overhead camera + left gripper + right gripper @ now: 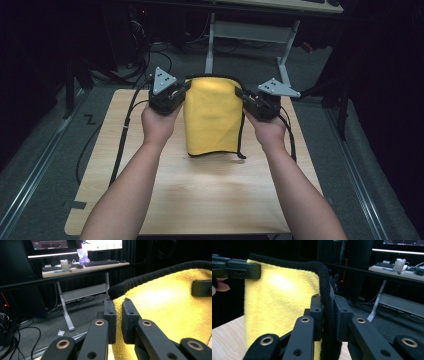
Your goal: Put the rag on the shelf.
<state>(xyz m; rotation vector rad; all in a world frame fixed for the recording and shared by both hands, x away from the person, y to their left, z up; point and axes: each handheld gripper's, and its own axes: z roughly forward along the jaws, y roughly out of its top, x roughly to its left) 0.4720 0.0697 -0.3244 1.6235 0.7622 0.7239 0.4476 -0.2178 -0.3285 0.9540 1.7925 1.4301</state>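
Dark lab, pale wood table (200, 200). High view: yellow cloth (212, 117) with black hem hangs above the table, held between left gripper (184, 91) and right gripper (241, 95) at its top corners. Left gripper view: jaws clamped on the cloth's edge. Right gripper view: jaws pinching the hem. Looks light, limp, grippy; best held by the thick hem.

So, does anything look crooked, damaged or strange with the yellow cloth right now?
Nothing looks damaged. The yellow cloth hangs between the left gripper and the right gripper, each shut on a top corner. One small thing: a black strand of its edging hangs loose along the right side.
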